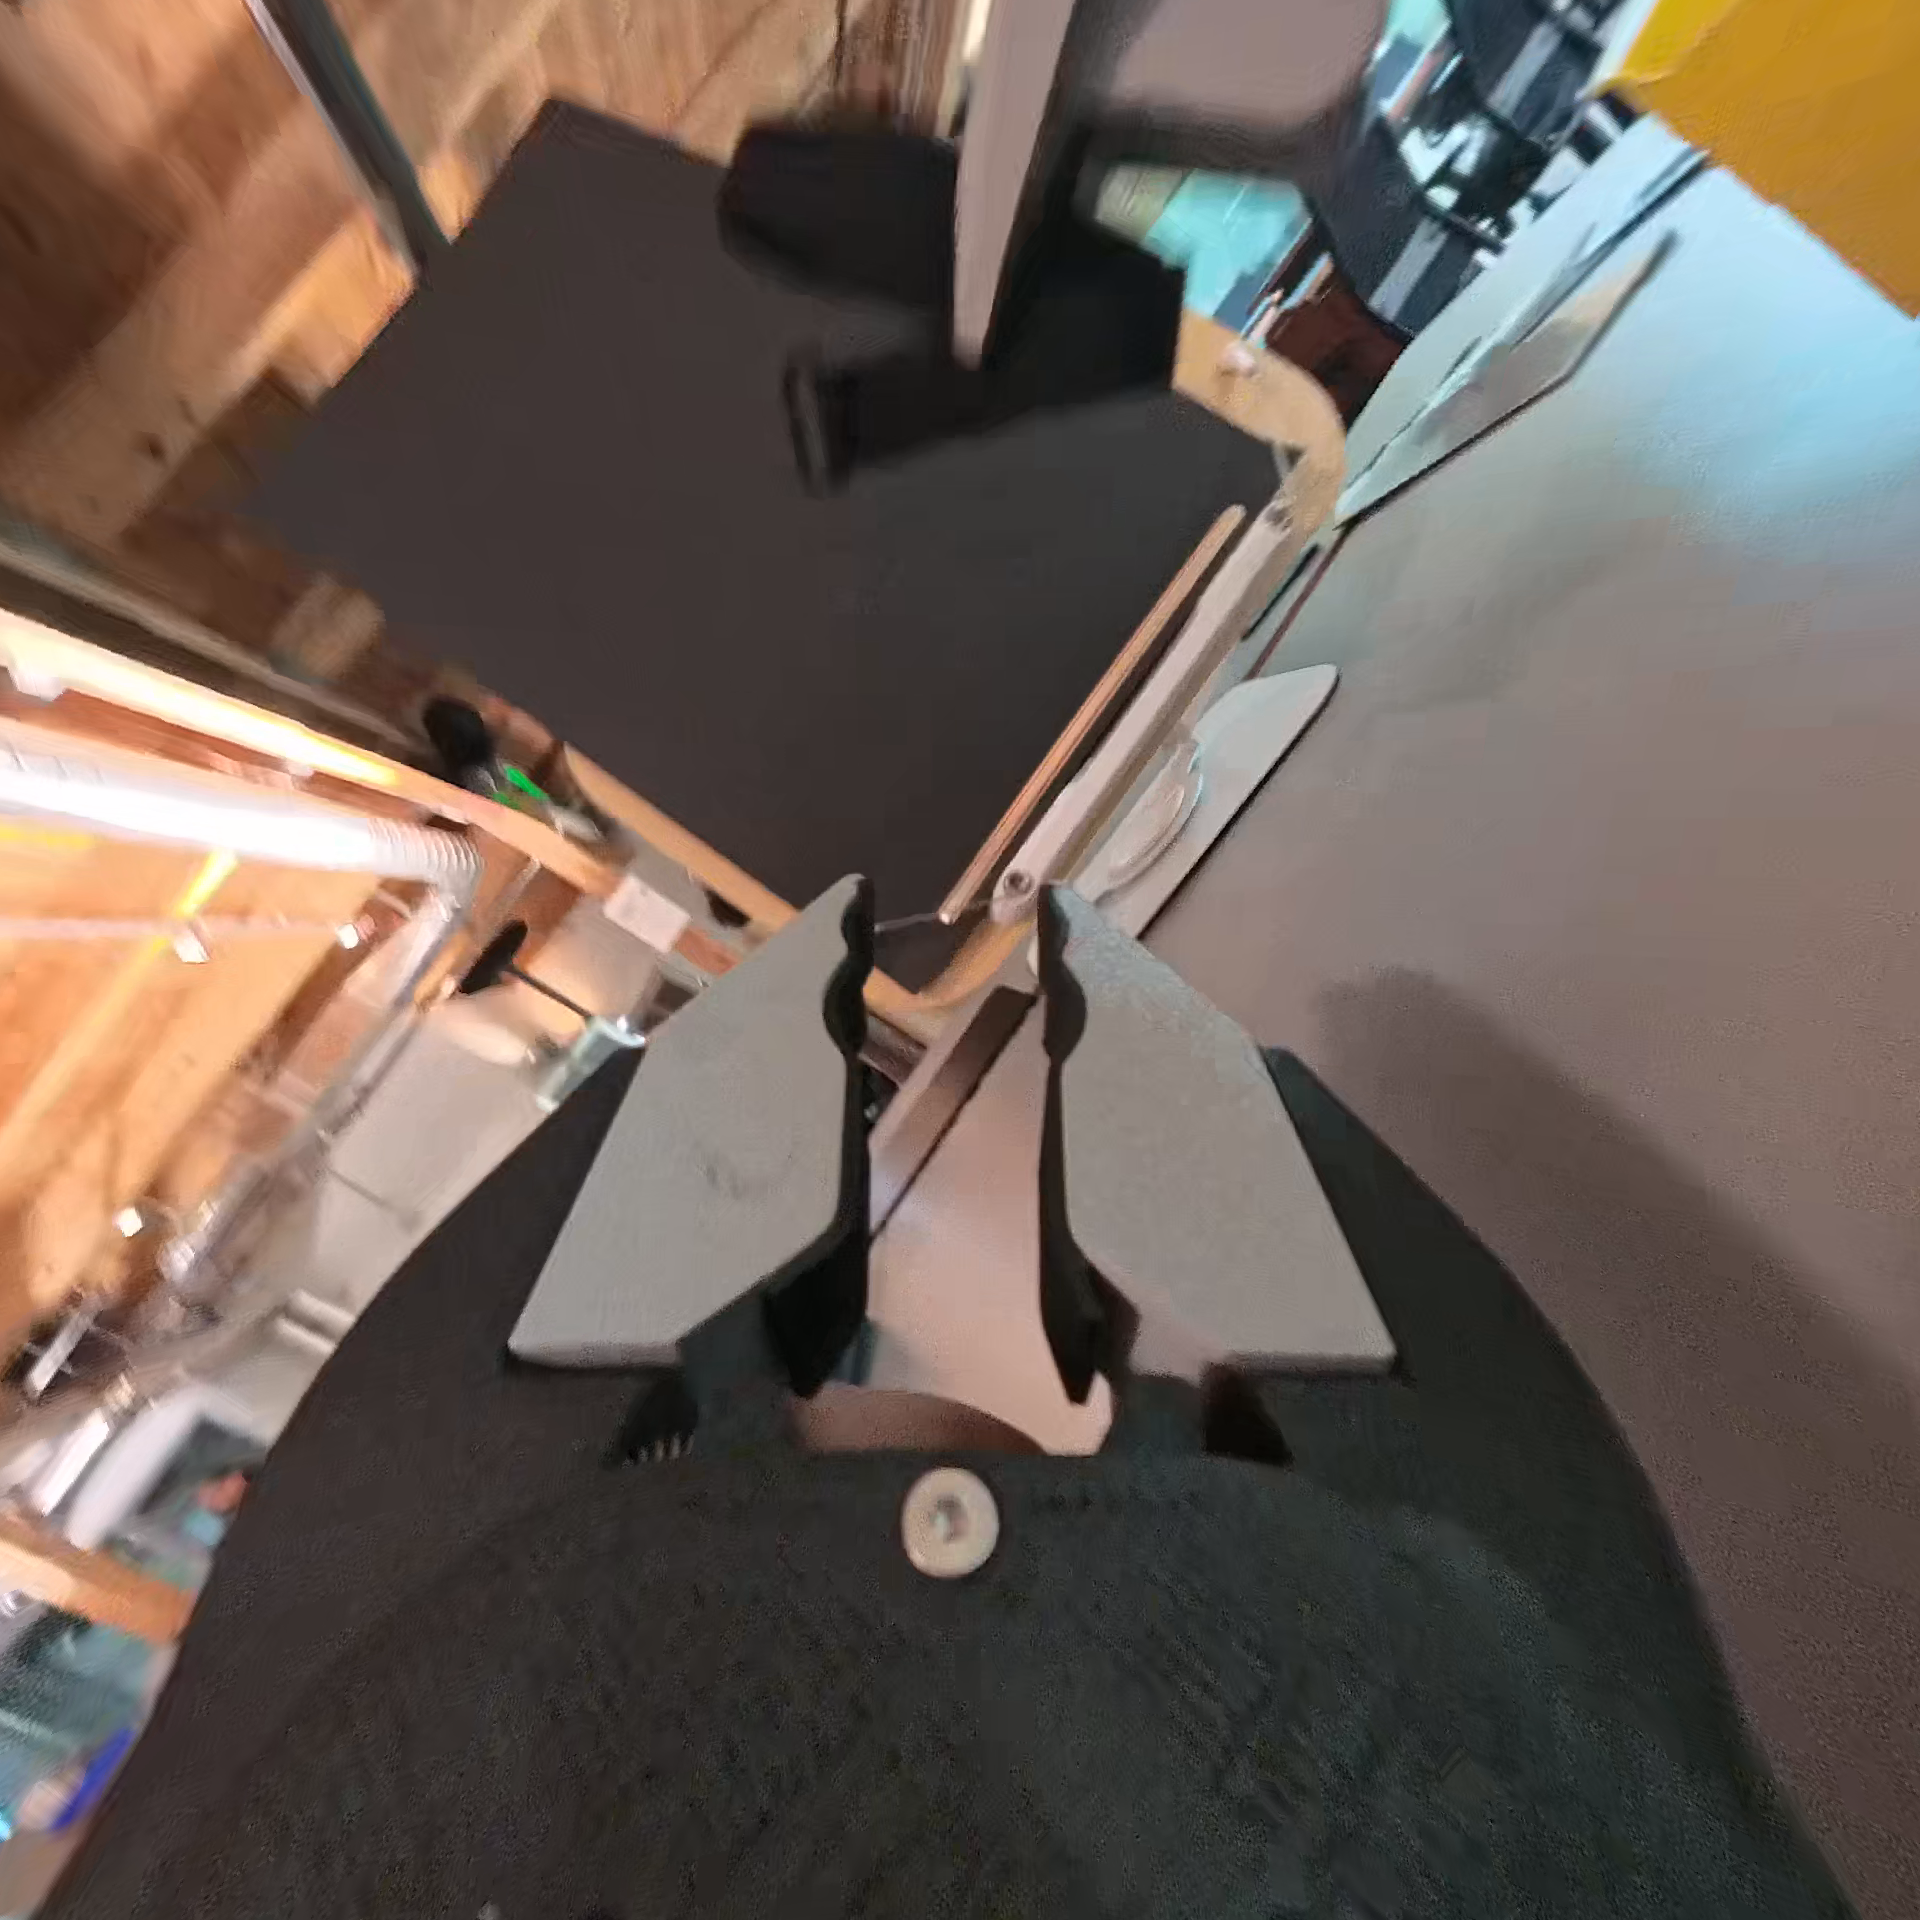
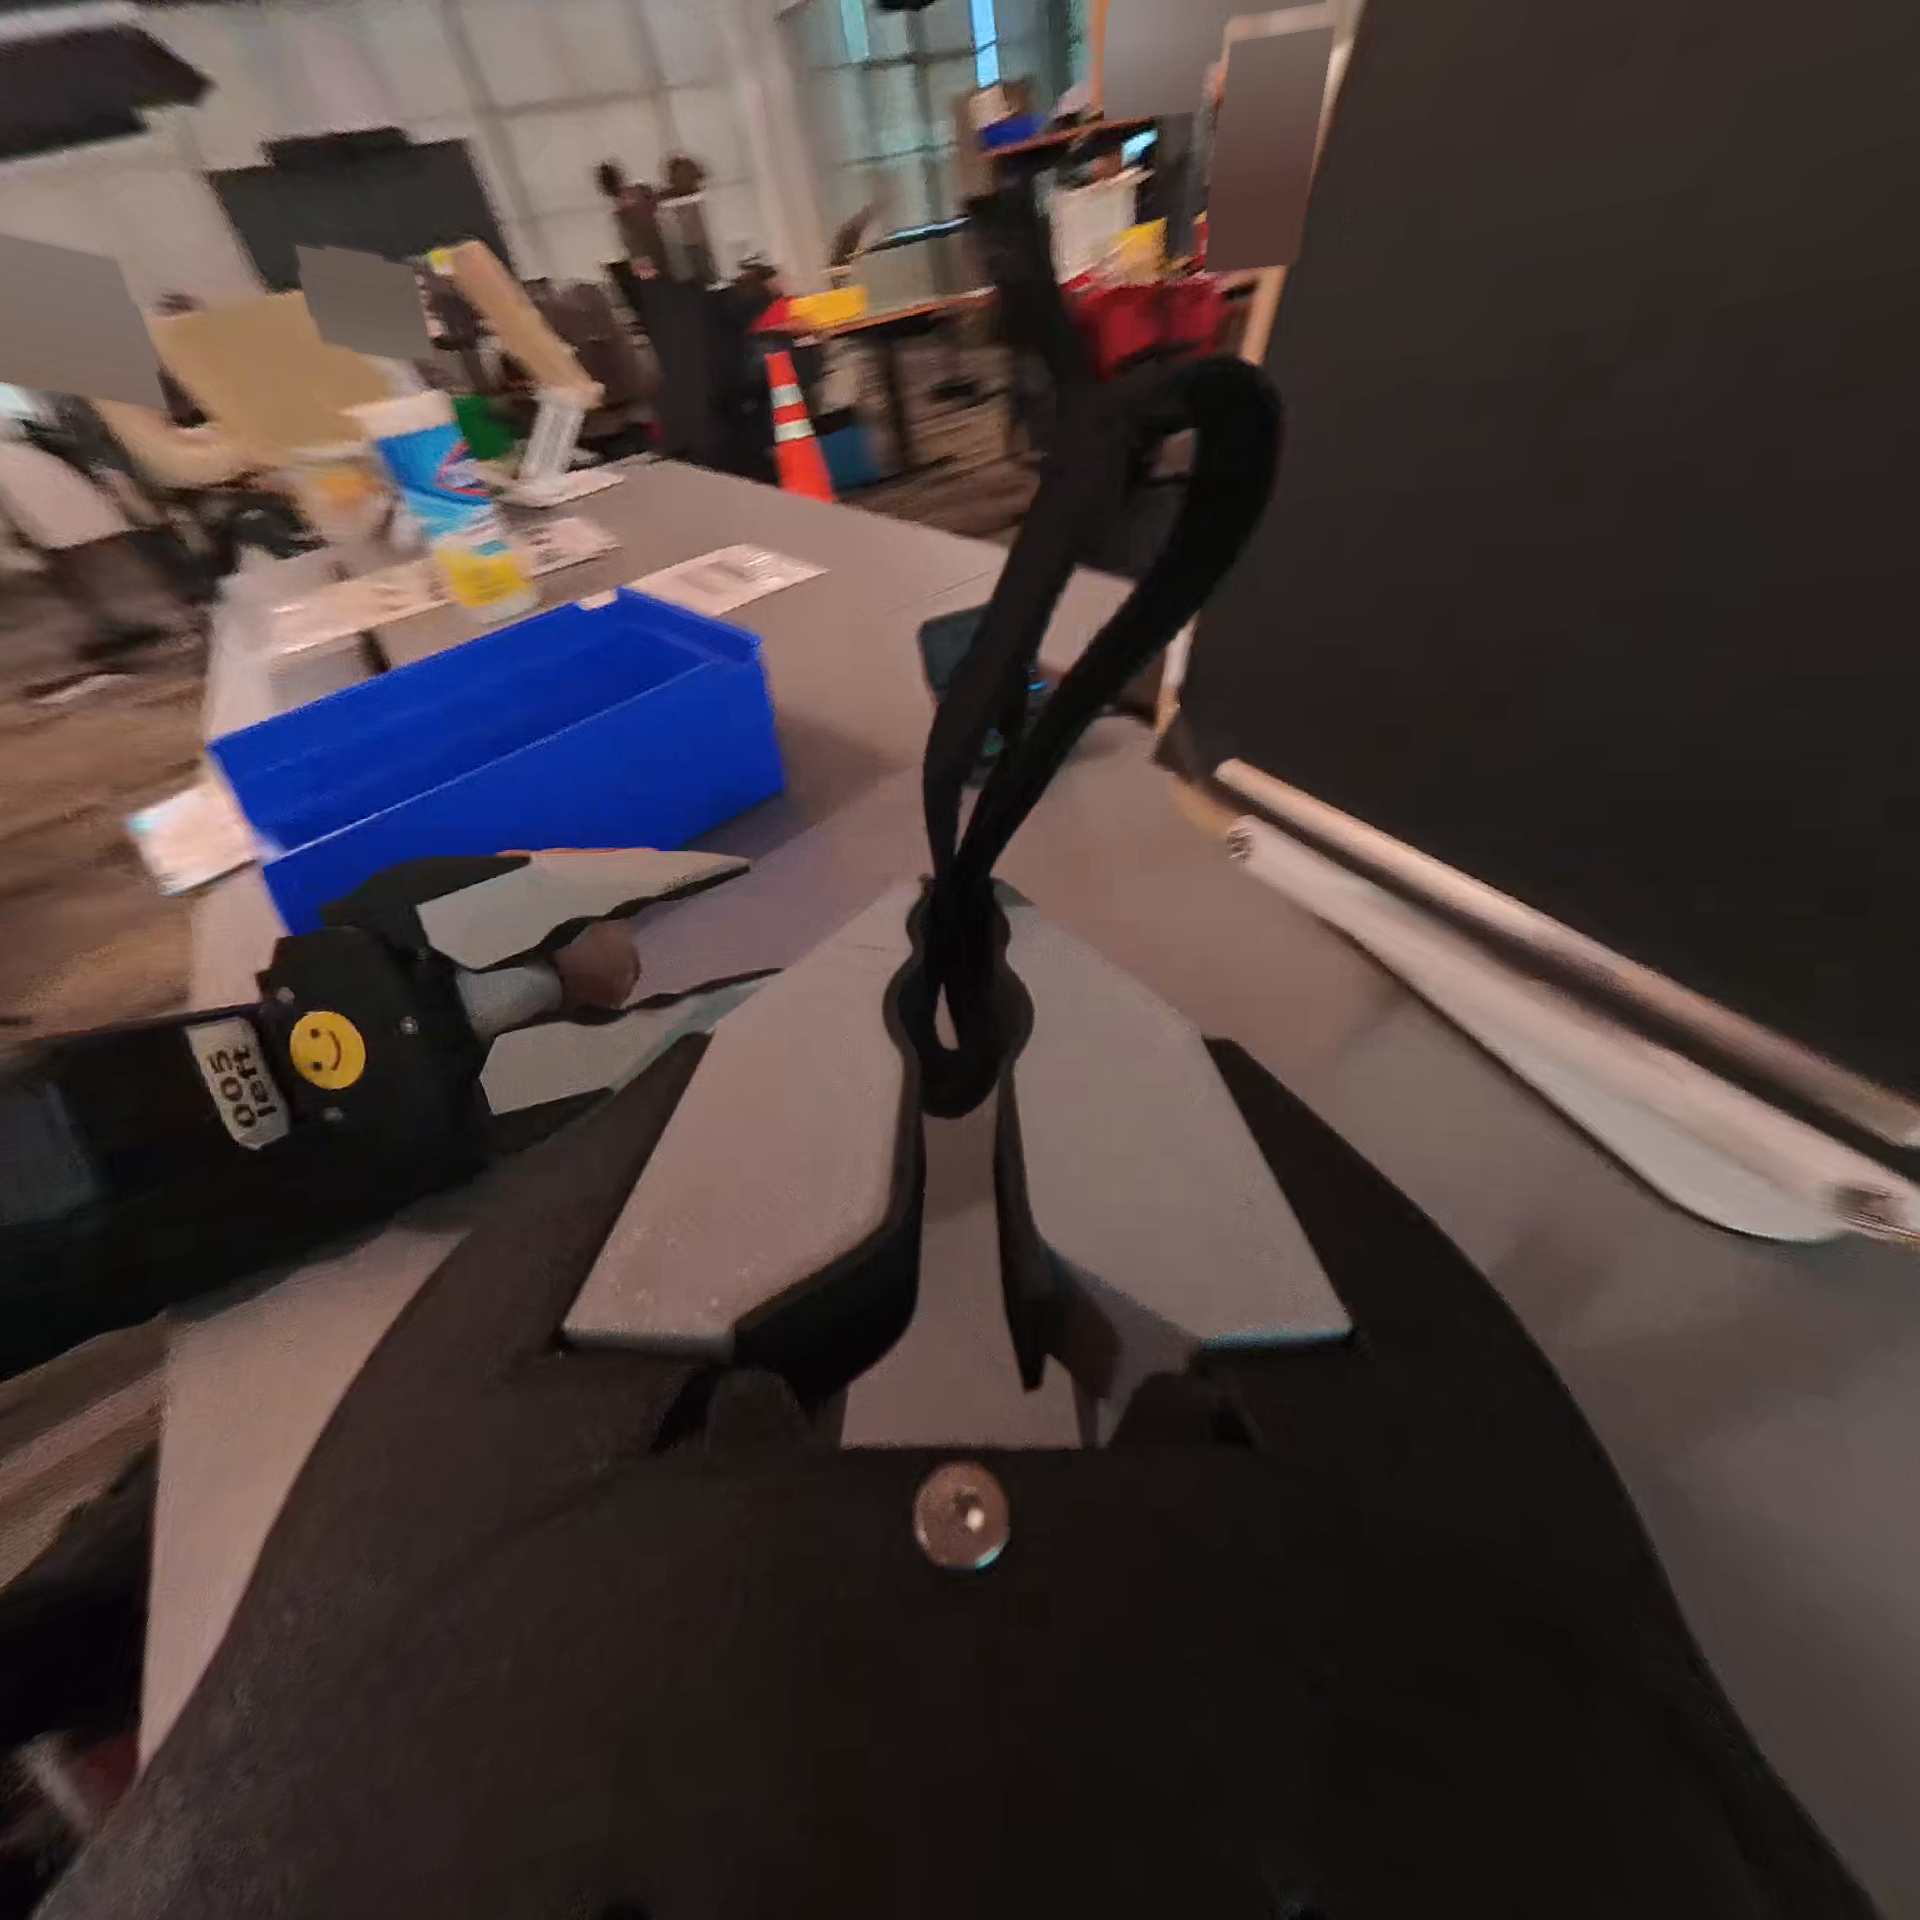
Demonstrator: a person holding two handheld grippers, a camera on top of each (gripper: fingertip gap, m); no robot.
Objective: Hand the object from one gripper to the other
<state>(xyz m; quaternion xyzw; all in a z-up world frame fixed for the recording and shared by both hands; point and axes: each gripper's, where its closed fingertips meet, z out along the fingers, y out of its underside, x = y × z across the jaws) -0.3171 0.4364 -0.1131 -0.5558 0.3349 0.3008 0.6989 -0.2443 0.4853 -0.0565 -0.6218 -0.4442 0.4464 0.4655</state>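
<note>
My right claw [image 2: 961, 914] is clamped on one black strap loop [image 2: 1101, 644] above the grey table [image 2: 1558, 1403]; my left claw [image 1: 951, 914] is parted, empty. One blue bin [image 2: 520, 748] sits toward the table's far left edge.

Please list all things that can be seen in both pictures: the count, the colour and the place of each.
strap loop: one, black, pinched in the right hand-held gripper, rising above it
bin: one, blue, on the grey table, left of centre
wipes canister: one, white and blue, behind the bin
traffic cone: one, orange, beyond the table
dark panel: one, black, at right
left hand-held gripper: one, grey, open, empty
right hand-held gripper: one, grey, shut on the strap loop
</note>
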